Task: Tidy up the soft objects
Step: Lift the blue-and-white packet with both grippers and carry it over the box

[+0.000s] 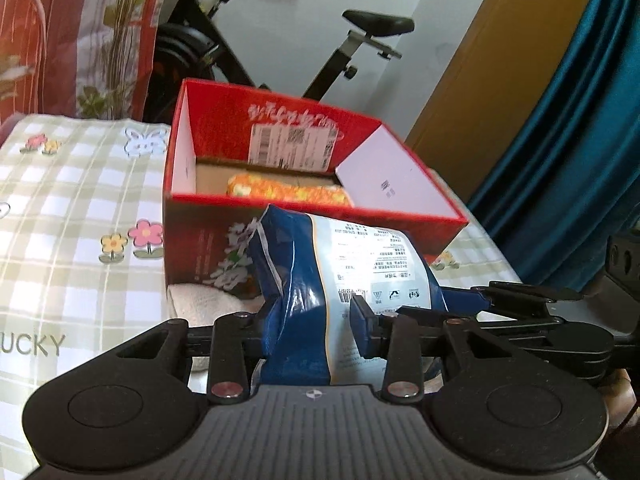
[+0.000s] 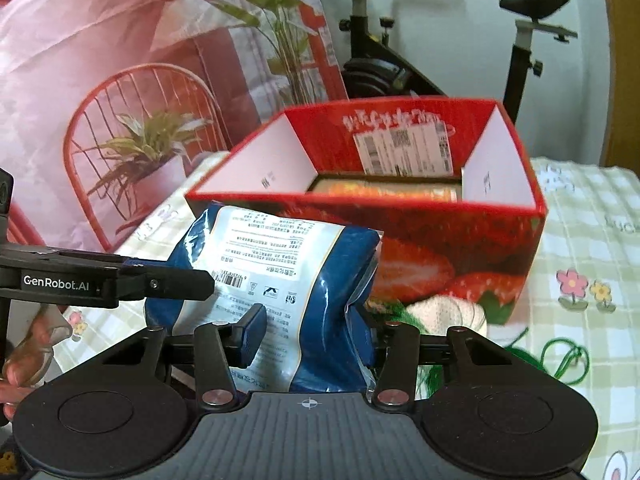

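- The left gripper [image 1: 316,322] and right gripper [image 2: 306,334] are both clamping the crinkly blue-and-white plastic packet [image 2: 280,276], holding it above the checked bedsheet [image 1: 72,216].
- Just behind, the open red cardboard box [image 2: 424,248] is holding an orange patterned pack [image 1: 288,192].

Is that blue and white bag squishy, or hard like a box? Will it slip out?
The blue and white bag probably squishes: its film creases and dents where the right gripper and left gripper pinch it. It looks glossy, so it may slip. Its unpinched end sags little, so it's likely light and puffy, unlike the stiff red box.
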